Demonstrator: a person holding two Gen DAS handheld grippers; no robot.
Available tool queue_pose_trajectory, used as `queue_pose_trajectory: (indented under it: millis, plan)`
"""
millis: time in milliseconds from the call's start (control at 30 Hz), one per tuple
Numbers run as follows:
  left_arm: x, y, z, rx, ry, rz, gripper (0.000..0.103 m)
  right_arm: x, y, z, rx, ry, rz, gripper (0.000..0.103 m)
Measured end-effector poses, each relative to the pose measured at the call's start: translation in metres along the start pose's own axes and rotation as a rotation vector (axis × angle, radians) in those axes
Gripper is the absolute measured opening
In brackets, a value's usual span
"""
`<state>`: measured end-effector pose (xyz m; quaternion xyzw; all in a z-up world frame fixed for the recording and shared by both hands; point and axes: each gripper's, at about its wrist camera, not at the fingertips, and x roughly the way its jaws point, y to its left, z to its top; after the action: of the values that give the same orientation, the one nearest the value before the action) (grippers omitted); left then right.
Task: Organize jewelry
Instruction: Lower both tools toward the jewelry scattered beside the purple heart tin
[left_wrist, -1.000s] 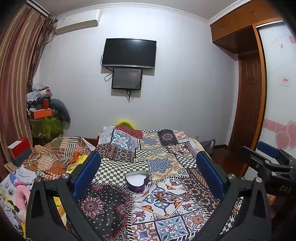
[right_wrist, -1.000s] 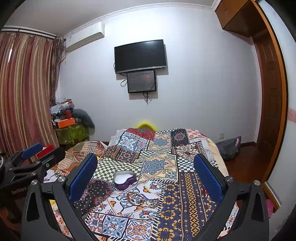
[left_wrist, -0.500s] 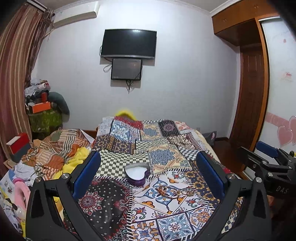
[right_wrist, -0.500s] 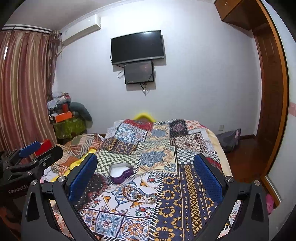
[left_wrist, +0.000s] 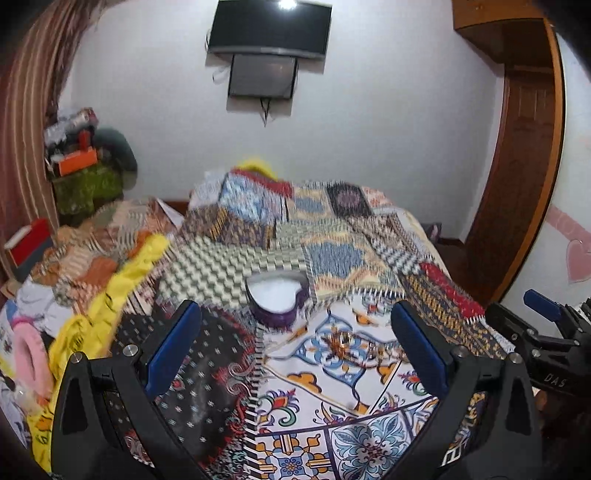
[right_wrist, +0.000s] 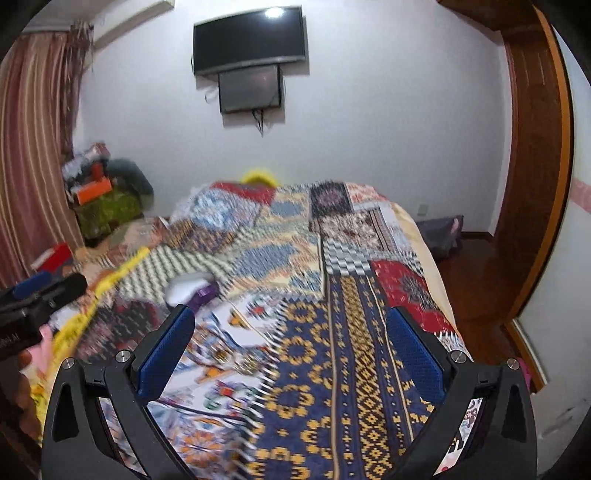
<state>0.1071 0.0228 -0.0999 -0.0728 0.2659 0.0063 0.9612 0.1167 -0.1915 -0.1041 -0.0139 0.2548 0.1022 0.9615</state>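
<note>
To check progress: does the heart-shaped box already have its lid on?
No, the heart-shaped box sits open on the bedspread, showing its white inside.

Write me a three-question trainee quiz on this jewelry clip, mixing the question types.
1. True or false: the left gripper is shut on a ring.
2. What shape is the purple box on the patchwork bedspread?
3. The gold jewelry lies: A) inside the box, B) loose on the bedspread nearer the camera than the box, C) in the right gripper.

Key: 1 false, both grippers are open and hold nothing. 2 heart-shaped, open, with a white lining. 3 B.
</note>
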Motion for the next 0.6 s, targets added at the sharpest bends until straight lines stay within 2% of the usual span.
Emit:
queue_pose_trajectory:
  millis: [167, 267, 333, 400, 533, 600]
  plan:
    - [0.034, 0.004, -0.016, -0.011, 0.122, -0.016, 0.090, 0.022, -0.005, -0.016, -0.036, 0.106, 0.000, 0.099]
    - [0.051, 0.003, -0.024, -0.007, 0.188, -0.030, 0.086, 0.036, -0.009, -0.022, -0.044, 0.169, 0.023, 0.088]
    - [0.059, 0.003, -0.027, 0.006, 0.229, -0.042, 0.077, 0.043, -0.011, -0.023, -0.042, 0.203, 0.049, 0.079]
    - [0.066, 0.000, -0.029, 0.020, 0.263, -0.048, 0.072, 0.051, -0.011, -0.023, -0.041, 0.232, 0.080, 0.072]
    - [0.073, -0.007, -0.030, 0.037, 0.297, -0.106, 0.063, 0.064, -0.010, -0.023, -0.035, 0.287, 0.156, 0.058]
    - [0.077, -0.011, -0.030, 0.044, 0.311, -0.139, 0.059, 0.066, -0.008, -0.022, -0.039, 0.298, 0.176, 0.054]
